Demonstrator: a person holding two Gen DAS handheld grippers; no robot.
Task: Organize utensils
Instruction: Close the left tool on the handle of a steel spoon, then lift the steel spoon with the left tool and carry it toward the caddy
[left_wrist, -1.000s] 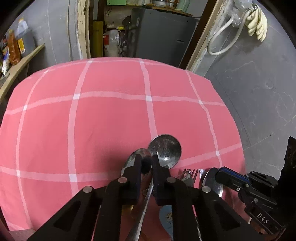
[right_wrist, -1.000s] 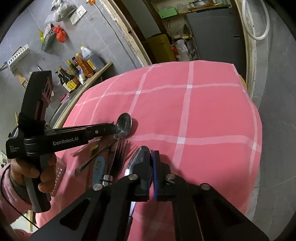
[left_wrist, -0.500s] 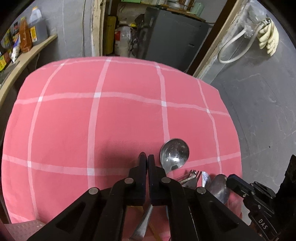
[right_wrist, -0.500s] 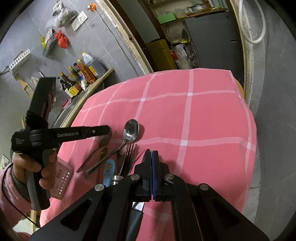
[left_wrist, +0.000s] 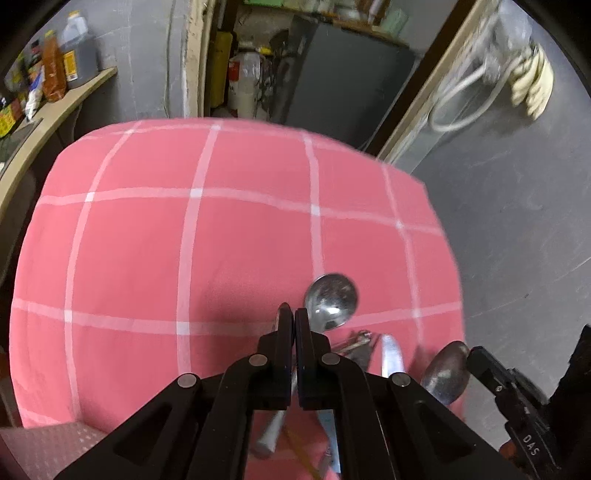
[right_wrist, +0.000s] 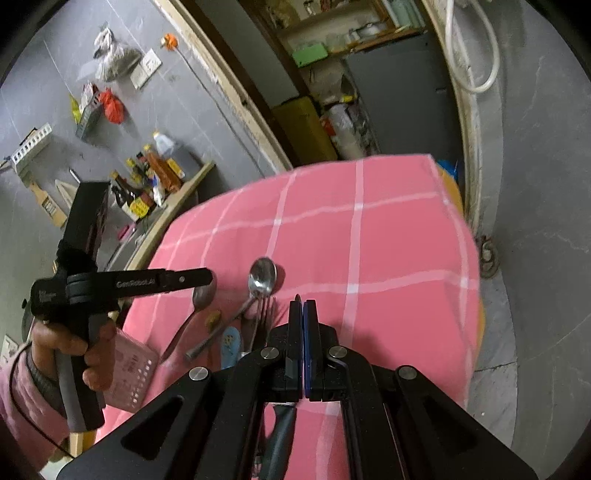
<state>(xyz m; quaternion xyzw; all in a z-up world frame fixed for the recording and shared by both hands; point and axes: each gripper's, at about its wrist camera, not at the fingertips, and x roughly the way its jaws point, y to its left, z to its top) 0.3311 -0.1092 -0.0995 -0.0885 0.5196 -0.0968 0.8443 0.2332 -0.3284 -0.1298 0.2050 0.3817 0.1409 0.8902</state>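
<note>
Several utensils lie on the pink checked tablecloth (left_wrist: 147, 258). A large steel spoon (left_wrist: 331, 301) lies just right of my left gripper (left_wrist: 290, 317), which is shut and empty above the cloth. A second spoon (left_wrist: 445, 371), a knife blade (left_wrist: 391, 356) and a fork (left_wrist: 354, 341) lie further right. In the right wrist view my right gripper (right_wrist: 303, 308) is shut and empty above the cloth, with the large spoon (right_wrist: 263, 277), a smaller spoon (right_wrist: 202, 297), a fork (right_wrist: 263, 314) and a blue-handled utensil (right_wrist: 231, 341) to its left. A dark handle (right_wrist: 282, 435) shows under it.
A pink perforated basket (right_wrist: 131, 373) sits at the near left table corner. A shelf with bottles (right_wrist: 155, 177) runs along the left wall. The table's right edge (right_wrist: 472, 258) drops to the grey floor. A dark cabinet (left_wrist: 347, 74) stands behind the table.
Both grippers have lifted up and back from the utensils and shut. The spoons they were around now lie on the cloth.
</note>
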